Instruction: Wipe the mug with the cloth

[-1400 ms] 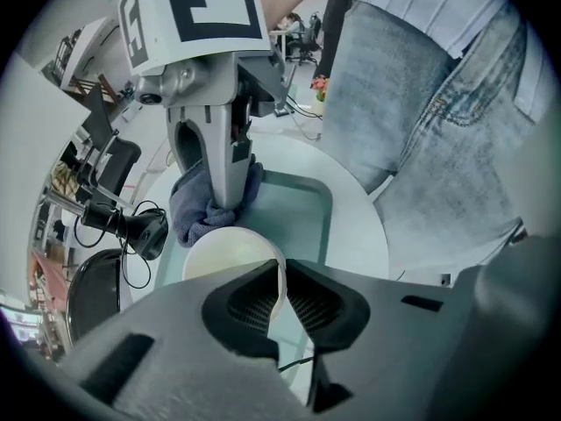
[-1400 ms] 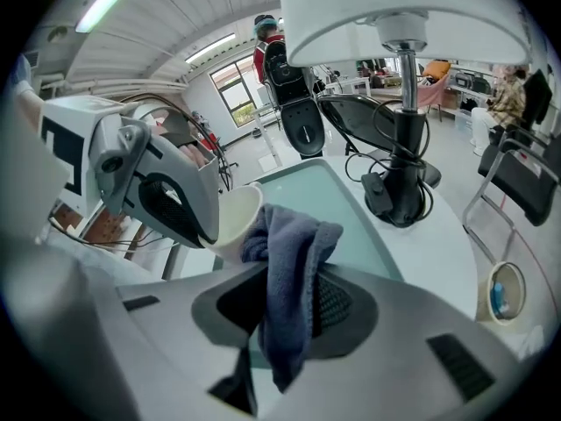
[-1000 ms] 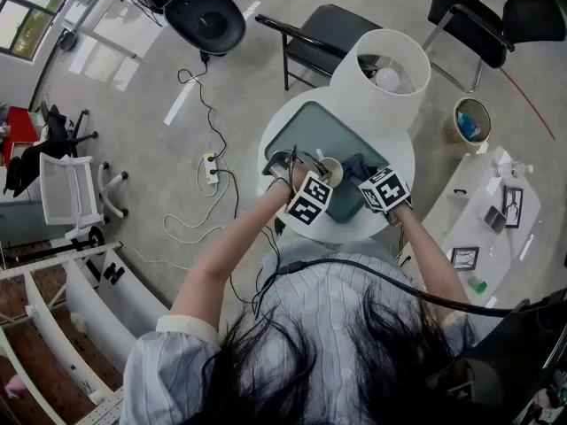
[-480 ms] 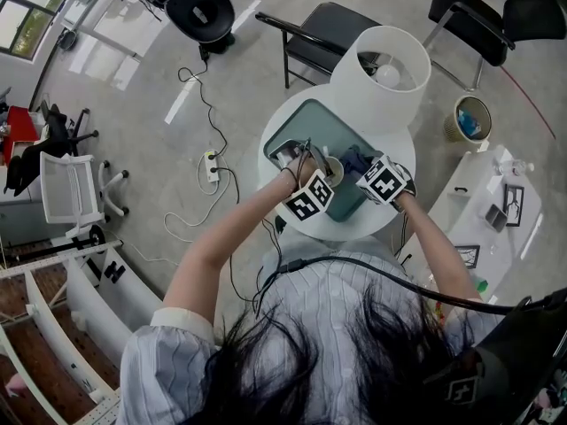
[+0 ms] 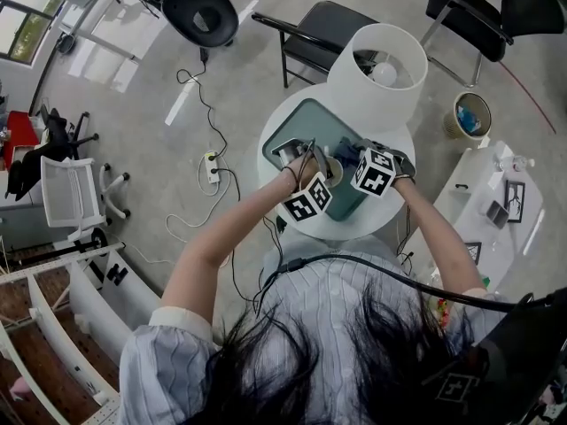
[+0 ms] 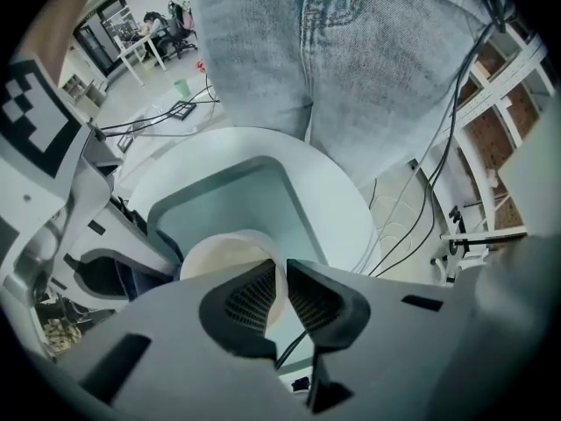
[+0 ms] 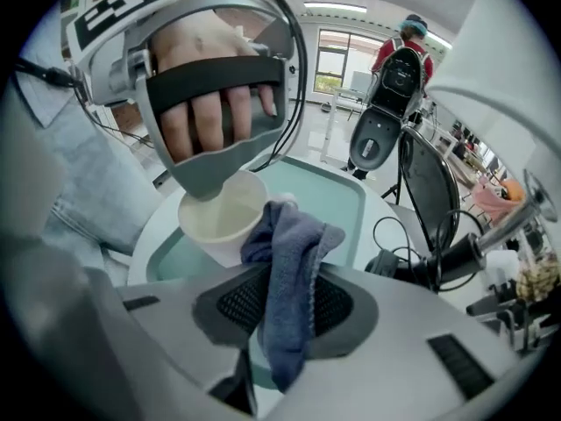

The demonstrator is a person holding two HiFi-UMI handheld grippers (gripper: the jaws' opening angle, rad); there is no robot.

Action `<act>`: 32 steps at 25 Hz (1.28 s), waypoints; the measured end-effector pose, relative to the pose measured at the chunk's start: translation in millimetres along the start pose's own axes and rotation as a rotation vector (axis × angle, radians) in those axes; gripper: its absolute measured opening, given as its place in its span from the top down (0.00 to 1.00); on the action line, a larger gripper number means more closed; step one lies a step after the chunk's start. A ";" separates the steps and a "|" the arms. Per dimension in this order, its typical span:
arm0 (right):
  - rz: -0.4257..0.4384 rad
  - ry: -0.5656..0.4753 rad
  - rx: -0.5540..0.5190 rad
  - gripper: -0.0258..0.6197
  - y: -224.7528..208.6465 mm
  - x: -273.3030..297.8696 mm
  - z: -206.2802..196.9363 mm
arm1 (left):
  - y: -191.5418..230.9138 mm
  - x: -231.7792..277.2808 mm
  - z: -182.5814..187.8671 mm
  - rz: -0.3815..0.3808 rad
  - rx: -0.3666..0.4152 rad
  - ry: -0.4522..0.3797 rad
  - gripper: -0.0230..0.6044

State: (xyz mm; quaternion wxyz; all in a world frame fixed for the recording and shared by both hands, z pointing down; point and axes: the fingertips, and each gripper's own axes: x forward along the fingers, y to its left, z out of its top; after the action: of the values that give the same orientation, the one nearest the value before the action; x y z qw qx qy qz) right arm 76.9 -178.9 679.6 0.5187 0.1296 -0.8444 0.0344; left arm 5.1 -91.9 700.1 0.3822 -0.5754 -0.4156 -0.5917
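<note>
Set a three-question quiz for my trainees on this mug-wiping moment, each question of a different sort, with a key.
1. True or false: the left gripper is shut on the wall of the mug.
2. What does the right gripper hold between its jaws? A. a sponge B. a blue cloth C. nothing
3. Fill the blank: the tray below the mug is ____ in colour.

Key: 1 true; 2 B; 3 teal.
</note>
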 end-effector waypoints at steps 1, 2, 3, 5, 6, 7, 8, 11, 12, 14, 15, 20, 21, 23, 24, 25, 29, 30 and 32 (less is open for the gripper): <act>-0.007 0.010 -0.031 0.79 -1.4 1.4 1.5 | 0.2 0.3 0.0 0.000 0.004 0.002 0.90; -0.015 0.022 -0.066 0.79 -2.6 2.9 3.1 | 0.3 0.6 0.0 0.000 0.009 0.005 0.90; -0.023 0.033 -0.103 0.79 -4.0 4.4 4.8 | 0.3 1.0 -0.2 -0.001 0.015 0.009 0.90; -0.040 0.055 -0.178 0.79 -7.1 7.1 8.8 | 0.3 1.5 -0.6 -0.001 0.030 0.018 0.90; -0.048 0.063 -0.210 0.79 -8.6 8.1 11.1 | 0.3 1.7 -0.7 0.000 0.036 0.021 0.90; -0.055 0.069 -0.234 0.79 -9.9 8.8 13.7 | 0.4 1.8 -0.9 0.001 0.038 0.023 0.90; -0.060 0.073 -0.252 0.79 -10.9 9.2 16.2 | 0.6 1.9 -1.2 0.003 0.038 0.022 0.90; -0.068 0.079 -0.268 0.79 -11.1 11.0 17.9 | 1.3 2.0 -1.4 0.022 0.035 0.019 0.90; -0.067 0.080 -0.257 0.79 -10.6 11.4 16.4 | 1.2 2.1 -1.3 0.034 0.035 0.023 0.90; -0.064 0.076 -0.209 0.79 -9.5 11.2 13.0 | 1.4 3.7 -0.3 0.057 0.016 0.034 0.90; -0.062 0.070 -0.171 0.79 -9.2 10.4 12.0 | 2.0 5.0 1.3 0.065 -0.017 0.033 0.90; -0.067 -0.006 0.124 0.79 -6.0 0.0 8.0 | 15.5 -2.2 10.1 0.166 -0.244 -0.036 0.78; -0.070 -0.027 0.187 0.79 -5.2 -2.4 7.2 | 17.8 -6.4 11.3 0.189 -0.299 -0.064 0.78; -0.080 -0.066 0.296 0.79 -3.3 -7.6 5.8 | 21.8 -17.1 14.3 0.235 -0.424 -0.139 0.78; -0.087 -0.084 0.341 0.79 -2.5 -10.6 5.4 | 23.8 -23.2 15.1 0.262 -0.487 -0.175 0.78; -0.094 -0.103 0.382 0.79 -1.9 -13.9 5.2 | 25.6 -29.1 15.1 0.289 -0.550 -0.206 0.78; -0.118 -0.172 0.516 0.79 1.3 -23.0 1.2 | 33.9 -53.6 10.7 0.420 -0.828 -0.329 0.78; -0.124 -0.185 0.543 0.79 2.2 -25.0 -0.2 | 36.6 -58.8 7.8 0.457 -0.906 -0.361 0.78; -0.137 -0.218 0.590 0.79 2.9 -31.6 0.1 | 39.6 -65.8 -0.4 0.521 -1.044 -0.405 0.78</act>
State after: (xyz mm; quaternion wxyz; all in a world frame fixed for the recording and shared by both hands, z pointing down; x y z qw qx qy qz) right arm 89.6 -170.4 651.8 0.3664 0.3341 -0.8378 0.2287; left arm 44.8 -108.2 636.5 0.0956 -0.8699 0.0186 -0.4834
